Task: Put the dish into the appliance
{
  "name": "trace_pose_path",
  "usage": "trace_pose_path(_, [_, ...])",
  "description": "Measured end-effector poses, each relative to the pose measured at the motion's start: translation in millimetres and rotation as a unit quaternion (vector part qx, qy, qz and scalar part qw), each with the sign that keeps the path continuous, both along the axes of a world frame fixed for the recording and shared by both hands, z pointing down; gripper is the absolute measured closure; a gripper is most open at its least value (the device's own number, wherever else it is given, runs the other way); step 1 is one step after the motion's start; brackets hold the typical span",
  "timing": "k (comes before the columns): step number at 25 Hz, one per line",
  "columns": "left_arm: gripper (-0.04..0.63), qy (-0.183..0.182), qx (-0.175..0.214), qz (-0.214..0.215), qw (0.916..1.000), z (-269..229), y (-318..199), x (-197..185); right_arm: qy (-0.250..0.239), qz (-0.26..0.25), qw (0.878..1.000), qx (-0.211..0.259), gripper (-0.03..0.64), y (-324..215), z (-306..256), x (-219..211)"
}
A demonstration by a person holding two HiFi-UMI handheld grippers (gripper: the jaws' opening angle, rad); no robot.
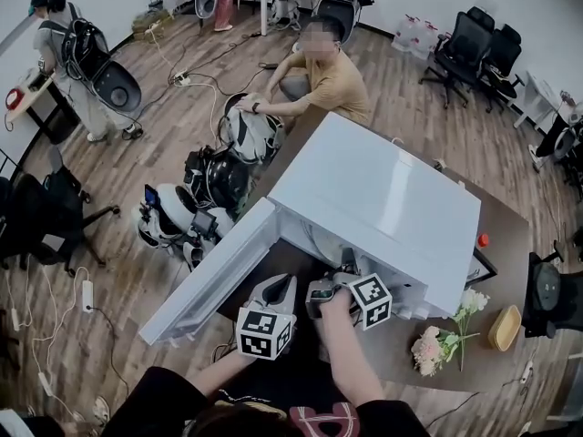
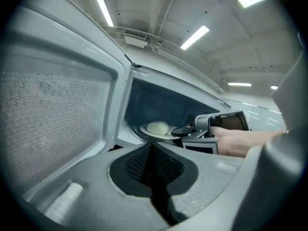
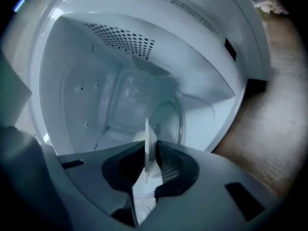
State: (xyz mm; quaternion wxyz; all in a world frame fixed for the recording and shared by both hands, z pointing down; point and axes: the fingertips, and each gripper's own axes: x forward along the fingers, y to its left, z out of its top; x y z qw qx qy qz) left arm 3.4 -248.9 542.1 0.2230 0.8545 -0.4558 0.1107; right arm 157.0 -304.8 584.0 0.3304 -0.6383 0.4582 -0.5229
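Microwave (image 3: 96,95) cavity; right gripper (image 3: 149,161) pinches dish (image 3: 146,131)

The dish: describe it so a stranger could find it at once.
Find the white microwave with its door swung open on the brown table. Just inside its opening, the right gripper pinches a white dish by the rim. It alone carries a pale round bun.

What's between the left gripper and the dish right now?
Nothing: in the left gripper view, the stretch from the shut left gripper to the dish held by the right gripper is bare.
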Motion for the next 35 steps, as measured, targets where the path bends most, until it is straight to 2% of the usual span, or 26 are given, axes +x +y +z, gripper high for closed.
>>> trace_pose_path(9, [0.584,0.002,-0.007,-0.007,1.0000,3.6,-12.7,0.3,0.055,-0.042,0.997,-0.019,0.501,-21.1,5.3,3.4])
trace_pose_path(11, [0.584,0.002,-0.010,-0.008,0.9999,5.9,-12.4,1.2,0.067,-0.051,0.996,-0.014,0.450,-23.3,2.7,4.6])
trace_pose_path(13, [0.584,0.002,-0.011,-0.010,0.9999,7.0,-14.6,1.1,0.077,-0.061,0.995,-0.005,0.428,-29.5,-0.9,4.4])
trace_pose_path(18, [0.584,0.004,-0.007,-0.010,0.9999,6.2,-15.2,3.0,0.127,-0.103,0.987,0.003,0.345,-34.4,-6.2,-0.4])
trace_pose_path(21, [0.584,0.003,-0.006,-0.013,0.9999,5.1,-17.2,1.9,0.160,-0.115,0.980,-0.002,0.331,-35.8,-7.0,-1.1])
trace_pose_path(27, [0.584,0.002,-0.005,-0.015,0.9999,5.1,-16.7,-1.5,0.254,-0.152,0.955,-0.020,0.273,-36.7,-3.3,-4.9])
trace_pose_path(35, [0.584,0.001,0.007,-0.014,0.9999,0.3,-17.9,-6.8,0.341,-0.223,0.912,-0.040,0.253,-40.9,7.2,-14.1])
